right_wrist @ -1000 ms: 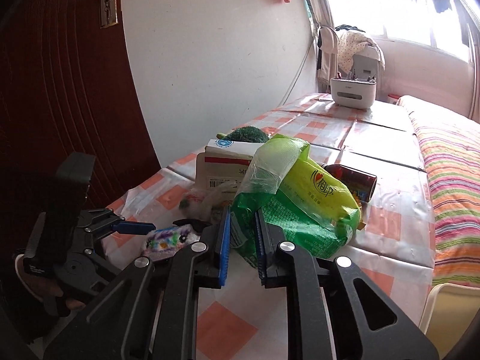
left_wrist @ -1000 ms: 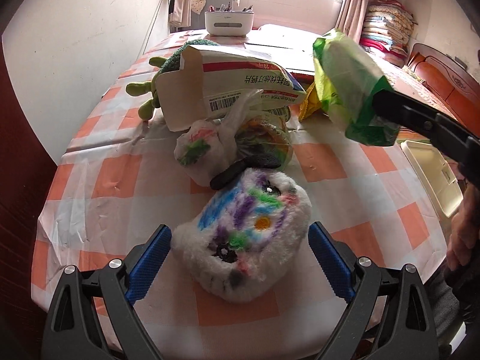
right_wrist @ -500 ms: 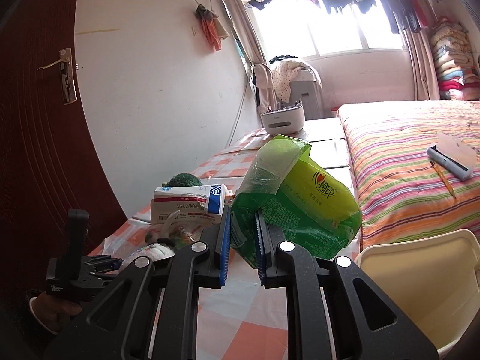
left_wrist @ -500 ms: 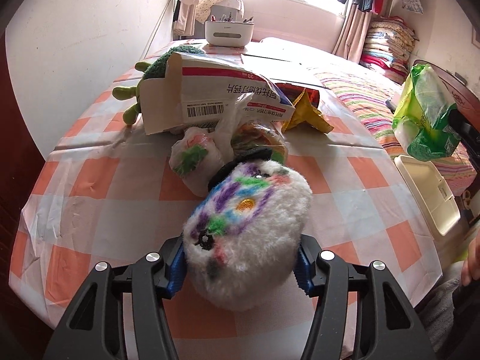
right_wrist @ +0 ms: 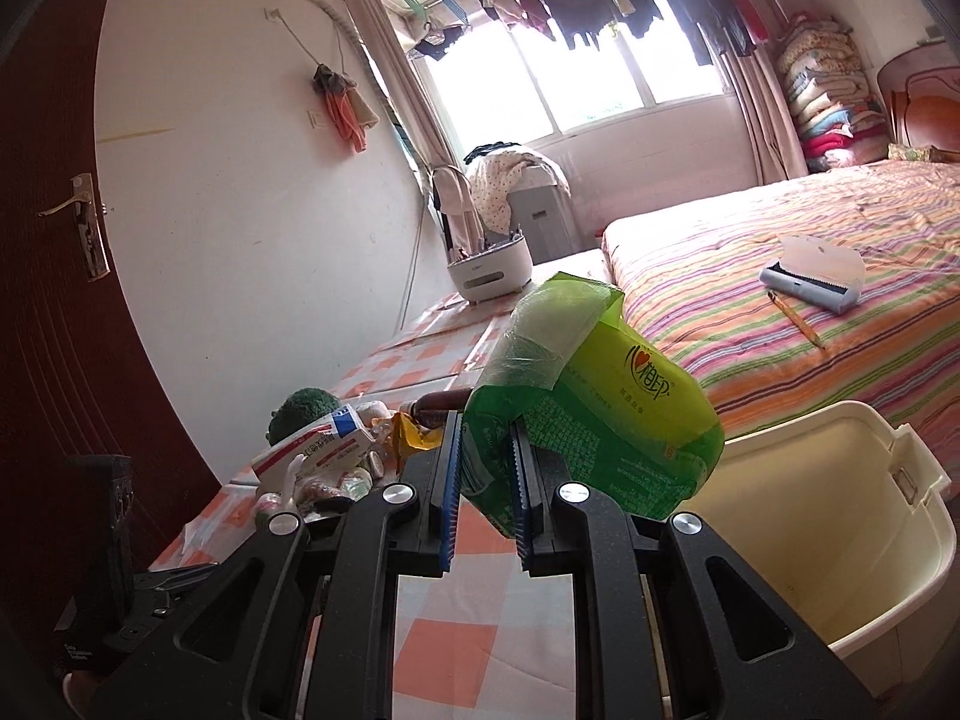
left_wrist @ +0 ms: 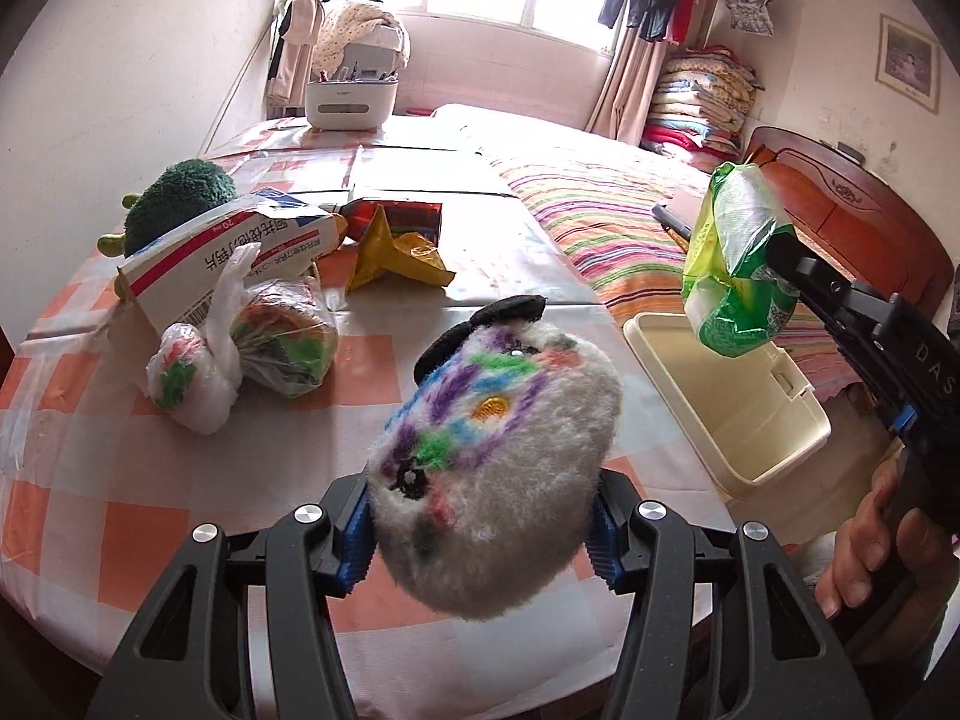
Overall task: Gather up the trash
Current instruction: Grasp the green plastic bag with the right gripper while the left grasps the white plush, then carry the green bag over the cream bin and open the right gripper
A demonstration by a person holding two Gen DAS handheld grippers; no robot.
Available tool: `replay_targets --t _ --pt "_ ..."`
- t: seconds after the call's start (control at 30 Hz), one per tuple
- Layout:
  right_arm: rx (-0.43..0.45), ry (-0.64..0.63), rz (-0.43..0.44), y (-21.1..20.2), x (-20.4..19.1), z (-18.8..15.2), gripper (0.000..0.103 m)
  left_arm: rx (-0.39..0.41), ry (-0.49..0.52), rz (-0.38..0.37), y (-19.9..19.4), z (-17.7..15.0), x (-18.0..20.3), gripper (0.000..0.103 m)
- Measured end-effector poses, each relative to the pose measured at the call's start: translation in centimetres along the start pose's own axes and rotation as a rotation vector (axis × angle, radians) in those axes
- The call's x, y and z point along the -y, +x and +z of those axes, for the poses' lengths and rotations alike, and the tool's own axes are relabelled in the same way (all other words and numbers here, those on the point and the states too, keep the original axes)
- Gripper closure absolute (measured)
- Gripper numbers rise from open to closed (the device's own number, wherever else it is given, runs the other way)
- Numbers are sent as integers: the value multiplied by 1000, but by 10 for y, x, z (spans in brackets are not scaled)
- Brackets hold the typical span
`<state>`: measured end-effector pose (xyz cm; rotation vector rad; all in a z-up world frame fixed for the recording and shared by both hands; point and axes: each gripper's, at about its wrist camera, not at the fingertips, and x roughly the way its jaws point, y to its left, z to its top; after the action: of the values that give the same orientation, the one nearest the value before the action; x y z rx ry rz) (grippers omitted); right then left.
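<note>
My left gripper (left_wrist: 480, 531) is shut on a white fluffy plush (left_wrist: 498, 468) scribbled with purple, green and blue, held off the checked tablecloth. My right gripper (right_wrist: 486, 498) is shut on a crumpled green plastic wrapper (right_wrist: 600, 414), which hangs above the near rim of a cream bin (right_wrist: 828, 546). In the left wrist view the same green wrapper (left_wrist: 738, 264) hovers over the cream bin (left_wrist: 726, 396) beside the table's right edge. On the table lie a torn white-and-red carton (left_wrist: 228, 252), a yellow foil wrapper (left_wrist: 396, 252), and knotted clear bags (left_wrist: 240, 354) of coloured scraps.
A green plush (left_wrist: 180, 198) lies behind the carton, and a red packet (left_wrist: 402, 216) behind the yellow foil. A white organiser (left_wrist: 351, 102) stands at the table's far end. A striped bed (right_wrist: 810, 276) fills the right side, a dark door (right_wrist: 54, 300) the left.
The left gripper closed on the fluffy plush and lifted it off the table toward the right. The right gripper swung the green wrapper rightward, from over the table to above the bin.
</note>
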<state>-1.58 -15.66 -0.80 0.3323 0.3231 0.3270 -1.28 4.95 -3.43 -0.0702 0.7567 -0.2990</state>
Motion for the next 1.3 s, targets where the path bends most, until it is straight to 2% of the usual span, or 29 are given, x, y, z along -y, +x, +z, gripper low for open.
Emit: replay_targets --t 0.5,0.7,0.73,0.8,0.83,0.87,1.03,1.3 --pt "-44 132 -174 -8 68 -7 89 -8 32 -116 24 27 68 49" --pt "-79 180 -207 -6 86 -10 84 -15 52 -144 33 35 88 49" --pt "-79 180 -215 -6 87 -10 80 -16 56 -146 33 35 91 49" --pt "-68 187 -230 -9 89 -10 60 -18 62 -151 35 37 95 49" --pt "-64 187 -238 -10 90 -9 44 -18 63 -153 36 37 98 48" --pt "-56 190 -242 -12 91 -9 33 -19 64 -155 37 37 99 48" --pt "-9 226 -245 -23 99 -6 26 -30 59 -153 42 38 104 48" --pt "111 307 -274 -50 115 -1 24 -55 58 -164 54 41 109 48"
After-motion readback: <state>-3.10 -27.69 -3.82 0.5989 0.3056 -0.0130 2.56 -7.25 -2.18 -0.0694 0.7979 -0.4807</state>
